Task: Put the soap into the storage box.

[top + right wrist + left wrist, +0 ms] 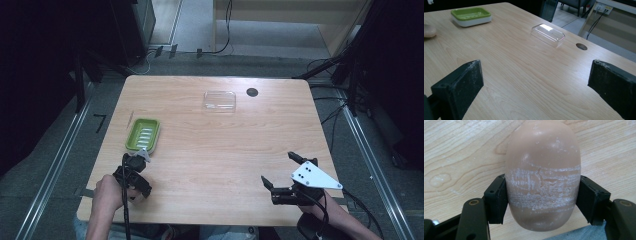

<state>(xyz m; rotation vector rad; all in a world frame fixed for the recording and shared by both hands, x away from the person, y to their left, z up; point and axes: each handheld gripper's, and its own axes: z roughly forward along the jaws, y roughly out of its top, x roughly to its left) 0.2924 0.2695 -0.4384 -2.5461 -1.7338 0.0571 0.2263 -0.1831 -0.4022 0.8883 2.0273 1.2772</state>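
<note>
A tan oval soap bar (543, 175) is clamped across its width between the jaws of the left gripper (541, 200), its long axis running straight out from them above the wooden table (225, 150). A green soap dish (143, 134) lies just beyond. The right gripper (281, 171) is held wide open, empty. A clear lid (219, 100) sits far across, beside a round hole (252, 92).

No readable text, label, brand, number or sign anywhere from where I stand; the soap bar (543, 173) carries only white scuff marks, and the green soap dish (143, 134) and clear plastic lid (219, 100) are unmarked
</note>
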